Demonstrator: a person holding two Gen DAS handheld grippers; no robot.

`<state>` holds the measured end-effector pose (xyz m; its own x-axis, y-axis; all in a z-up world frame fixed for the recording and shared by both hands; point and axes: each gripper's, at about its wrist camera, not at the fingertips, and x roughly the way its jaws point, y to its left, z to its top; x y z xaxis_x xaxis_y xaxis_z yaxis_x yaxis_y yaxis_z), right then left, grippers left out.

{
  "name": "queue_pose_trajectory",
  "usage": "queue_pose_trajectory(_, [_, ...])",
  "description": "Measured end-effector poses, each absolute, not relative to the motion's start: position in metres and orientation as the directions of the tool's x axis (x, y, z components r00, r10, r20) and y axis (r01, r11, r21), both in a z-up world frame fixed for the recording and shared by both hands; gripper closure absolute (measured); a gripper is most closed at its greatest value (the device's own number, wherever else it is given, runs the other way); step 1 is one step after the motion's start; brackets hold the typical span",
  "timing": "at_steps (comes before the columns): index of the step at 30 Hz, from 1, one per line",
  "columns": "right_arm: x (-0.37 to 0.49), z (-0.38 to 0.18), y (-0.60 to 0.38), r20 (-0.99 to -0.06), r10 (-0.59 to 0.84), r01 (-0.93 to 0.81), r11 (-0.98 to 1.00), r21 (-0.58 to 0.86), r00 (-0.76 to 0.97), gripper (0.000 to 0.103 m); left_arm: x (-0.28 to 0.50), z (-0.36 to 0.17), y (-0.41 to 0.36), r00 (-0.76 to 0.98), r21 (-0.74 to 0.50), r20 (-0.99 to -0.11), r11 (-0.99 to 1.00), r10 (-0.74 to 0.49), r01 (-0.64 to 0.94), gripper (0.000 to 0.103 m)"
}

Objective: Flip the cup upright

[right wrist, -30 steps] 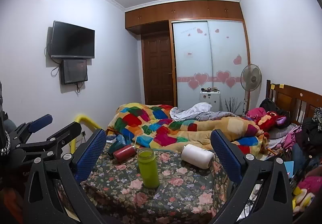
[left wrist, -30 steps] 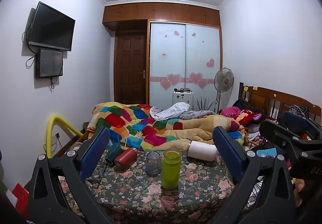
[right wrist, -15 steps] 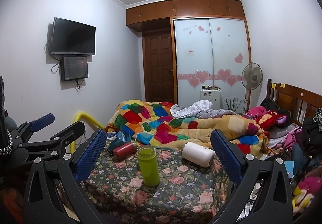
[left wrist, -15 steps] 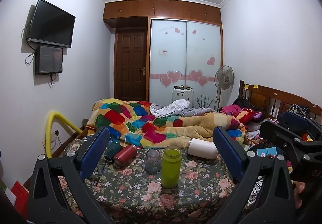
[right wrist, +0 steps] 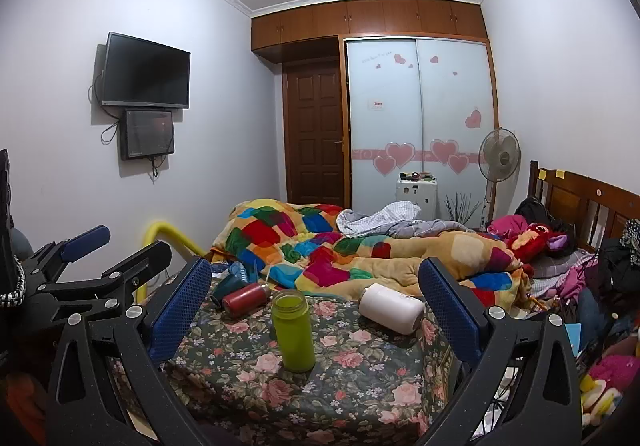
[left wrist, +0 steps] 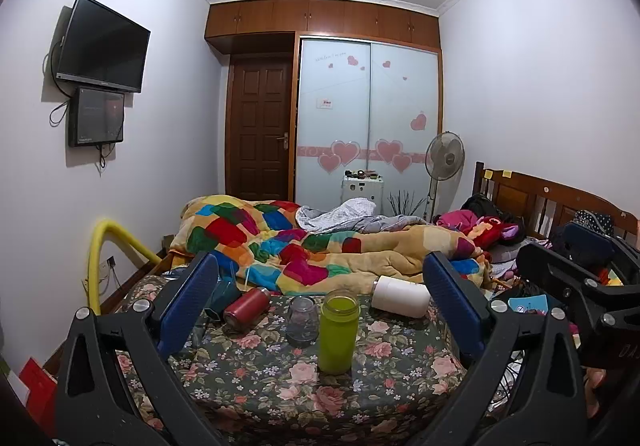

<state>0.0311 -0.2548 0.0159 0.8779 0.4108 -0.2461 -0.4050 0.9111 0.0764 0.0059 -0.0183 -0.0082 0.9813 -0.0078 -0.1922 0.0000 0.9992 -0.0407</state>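
On the floral-cloth table (left wrist: pixel 280 386) (right wrist: pixel 360 386) a green cup (left wrist: pixel 338 330) (right wrist: pixel 293 330) stands upright in the middle. A white cup (left wrist: pixel 400 296) (right wrist: pixel 392 308) lies on its side at the back right. A red cup (left wrist: pixel 247 304) (right wrist: pixel 245 298) and a teal cup (left wrist: pixel 222 296) (right wrist: pixel 228 282) lie on their sides at the back left. A clear glass (left wrist: pixel 303 320) stands behind the green cup, mouth down. My left gripper (left wrist: pixel 320 306) and right gripper (right wrist: pixel 316 306) are both open, empty and well short of the cups.
A bed with a patchwork quilt (left wrist: pixel 320 246) lies directly behind the table. A yellow padded rail (left wrist: pixel 100 246) stands at the left. Clothes and toys (right wrist: pixel 600 346) are piled at the right. The other gripper shows at each view's edge (left wrist: pixel 580 286) (right wrist: pixel 80 278).
Both cameras have tilted slightly, so the table and cups sit a little higher in view. The cups have not moved. Both grippers remain open.
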Motion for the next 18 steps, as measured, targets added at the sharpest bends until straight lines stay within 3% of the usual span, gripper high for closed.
queue_pose_trajectory(18, [0.0336,0.0180,-0.2605,-0.250,0.411,-0.404,0.911,0.080,0.877,0.000,0.0035,-0.0059,-0.0233,0.983,-0.044,-0.184,0.999,-0.022,0.014,0.000])
